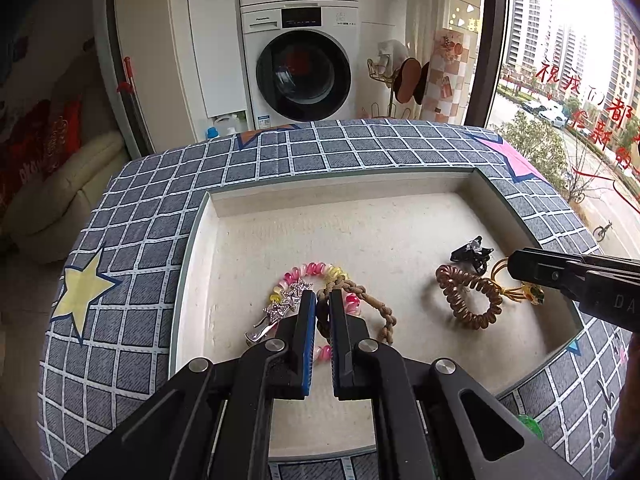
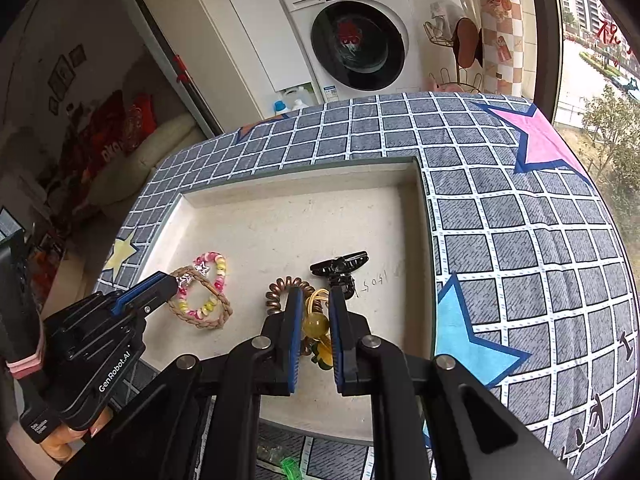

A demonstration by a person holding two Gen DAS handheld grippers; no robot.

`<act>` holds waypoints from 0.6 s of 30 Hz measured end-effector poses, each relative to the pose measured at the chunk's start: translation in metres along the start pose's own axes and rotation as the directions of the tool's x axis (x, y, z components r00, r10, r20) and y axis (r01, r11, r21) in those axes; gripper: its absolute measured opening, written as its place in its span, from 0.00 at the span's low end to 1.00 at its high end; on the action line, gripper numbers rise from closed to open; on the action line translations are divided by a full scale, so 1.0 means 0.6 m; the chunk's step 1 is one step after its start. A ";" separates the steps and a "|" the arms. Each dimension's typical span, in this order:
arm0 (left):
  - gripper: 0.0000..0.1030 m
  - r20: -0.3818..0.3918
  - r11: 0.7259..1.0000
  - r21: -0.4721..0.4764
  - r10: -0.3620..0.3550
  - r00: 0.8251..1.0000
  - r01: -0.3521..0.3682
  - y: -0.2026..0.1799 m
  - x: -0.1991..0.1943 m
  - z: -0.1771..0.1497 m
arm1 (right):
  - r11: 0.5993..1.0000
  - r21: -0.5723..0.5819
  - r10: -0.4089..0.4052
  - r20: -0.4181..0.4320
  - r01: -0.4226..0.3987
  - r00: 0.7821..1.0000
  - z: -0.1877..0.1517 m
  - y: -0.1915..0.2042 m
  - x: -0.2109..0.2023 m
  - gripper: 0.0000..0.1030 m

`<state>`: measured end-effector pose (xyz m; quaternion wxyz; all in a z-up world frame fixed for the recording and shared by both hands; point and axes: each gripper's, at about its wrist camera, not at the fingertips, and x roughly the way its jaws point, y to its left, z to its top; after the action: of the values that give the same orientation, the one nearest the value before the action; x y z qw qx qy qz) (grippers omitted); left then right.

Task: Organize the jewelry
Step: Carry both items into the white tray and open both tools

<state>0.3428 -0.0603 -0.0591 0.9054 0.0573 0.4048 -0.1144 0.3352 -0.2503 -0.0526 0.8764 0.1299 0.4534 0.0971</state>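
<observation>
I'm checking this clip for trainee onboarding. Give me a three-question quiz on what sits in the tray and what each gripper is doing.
1. True or false: the black claw clip lies outside the tray.
2. What lies between the right gripper fingers? A) yellow bead tie B) brown coil tie
3. The left gripper is over the pink-yellow bracelet and a ____ bracelet.

Key: 1 false; 2 A; 3 braided.
</observation>
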 end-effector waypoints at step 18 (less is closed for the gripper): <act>0.19 -0.037 0.994 0.073 0.078 0.996 -0.075 -0.017 0.018 -0.018 | 0.996 0.076 0.051 -0.082 -0.045 0.995 -0.033 -0.014 0.045 0.18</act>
<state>0.3394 -0.0695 -0.0745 0.8983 0.1075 0.4157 -0.0929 0.3350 -0.2479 -0.0868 0.8486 0.1692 0.4897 0.1067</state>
